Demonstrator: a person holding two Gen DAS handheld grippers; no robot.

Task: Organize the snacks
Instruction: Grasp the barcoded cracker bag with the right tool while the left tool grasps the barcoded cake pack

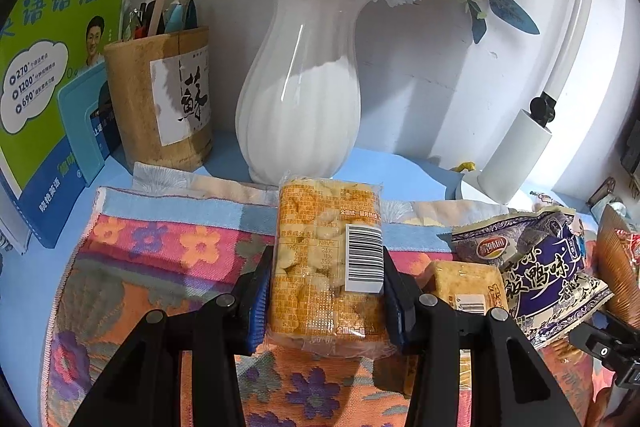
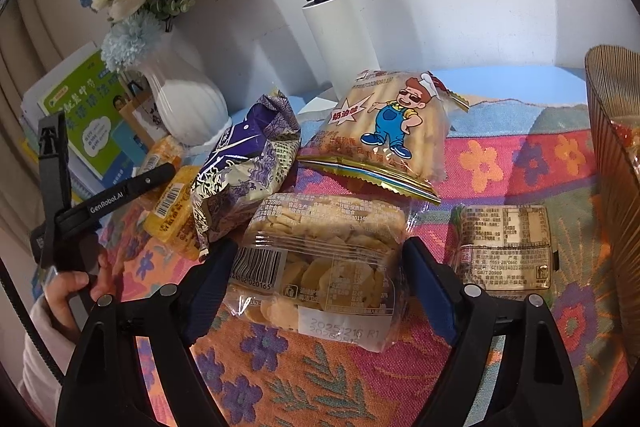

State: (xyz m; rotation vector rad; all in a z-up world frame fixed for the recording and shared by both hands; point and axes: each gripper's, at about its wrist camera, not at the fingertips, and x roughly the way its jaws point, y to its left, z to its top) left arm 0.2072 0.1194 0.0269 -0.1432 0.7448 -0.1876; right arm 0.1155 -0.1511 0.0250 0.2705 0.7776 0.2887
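Note:
My left gripper (image 1: 325, 287) is shut on a yellow cracker pack with a barcode (image 1: 326, 259), held just above the flowered cloth (image 1: 160, 267). A second yellow pack (image 1: 468, 285) and a purple snack bag (image 1: 536, 263) lie to its right. In the right wrist view, my right gripper (image 2: 320, 287) has its jaws around a clear pack of round crackers (image 2: 320, 259), pads at both sides. Beyond it lie a cartoon-chef biscuit bag (image 2: 384, 131), the purple bag (image 2: 244, 167), a yellow pack (image 2: 172, 215) and a small beige packet (image 2: 506, 247). The left gripper also shows in the right wrist view (image 2: 160, 171).
A white vase with blue flowers (image 1: 300, 99), a bamboo pen holder (image 1: 160, 99) and a green book (image 1: 60, 47) stand behind the cloth. A white lamp post (image 2: 340, 39) rises at the back. A brown ribbed basket (image 2: 612, 147) stands at the right edge.

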